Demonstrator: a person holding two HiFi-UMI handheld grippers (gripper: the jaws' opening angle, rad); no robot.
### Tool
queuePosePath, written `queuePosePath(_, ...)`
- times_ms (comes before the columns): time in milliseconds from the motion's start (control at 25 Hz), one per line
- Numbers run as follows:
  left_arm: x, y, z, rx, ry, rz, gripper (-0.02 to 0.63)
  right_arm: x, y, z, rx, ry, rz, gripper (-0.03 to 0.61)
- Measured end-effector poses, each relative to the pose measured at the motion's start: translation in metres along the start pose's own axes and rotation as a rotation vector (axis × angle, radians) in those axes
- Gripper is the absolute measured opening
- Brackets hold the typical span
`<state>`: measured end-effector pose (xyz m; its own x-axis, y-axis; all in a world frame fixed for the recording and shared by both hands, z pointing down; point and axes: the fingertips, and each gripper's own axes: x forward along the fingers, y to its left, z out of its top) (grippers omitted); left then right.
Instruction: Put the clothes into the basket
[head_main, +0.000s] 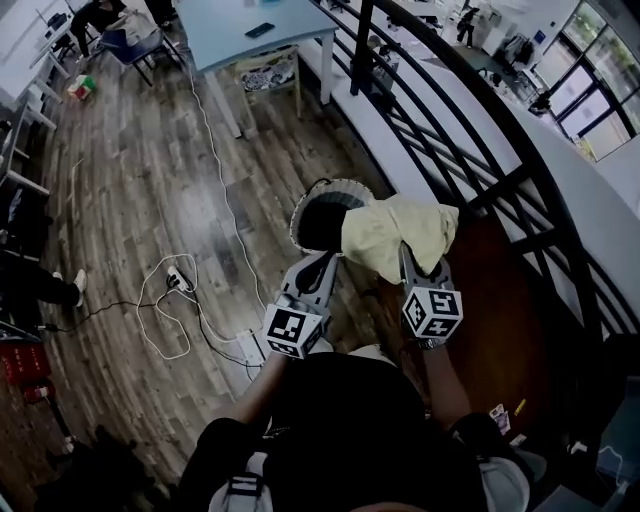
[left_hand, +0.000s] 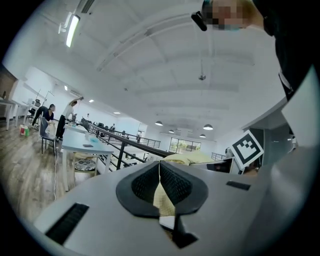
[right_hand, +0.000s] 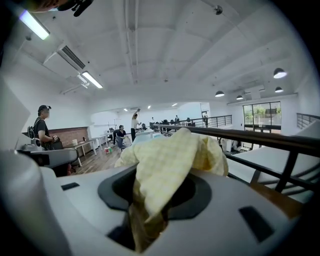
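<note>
1. Left gripper (head_main: 332, 257) — jaws pinched on an edge of the yellow cloth (head_main: 400, 233).
2. Right gripper (head_main: 405, 254) — jaws clamp its bunched folds.
3. The cloth hangs above the floor, at the basket (head_main: 345, 184) rim.

The person (head_main: 340, 420) wears black; grey left gripper (head_main: 328, 258) and right gripper (head_main: 405, 262) bear black-and-white marker cubes (head_main: 297, 331).
</note>
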<state>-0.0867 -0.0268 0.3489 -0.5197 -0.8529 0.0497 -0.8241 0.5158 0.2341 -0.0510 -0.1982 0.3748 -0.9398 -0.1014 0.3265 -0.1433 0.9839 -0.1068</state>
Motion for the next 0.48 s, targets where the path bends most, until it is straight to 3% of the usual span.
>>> queuePosePath(480, -0.051, 0.094, 0.021, 0.001, -0.061, 0.15, 0.014, 0.065, 0.103, 0.011, -0.062, 0.024, 0.144, 0.156)
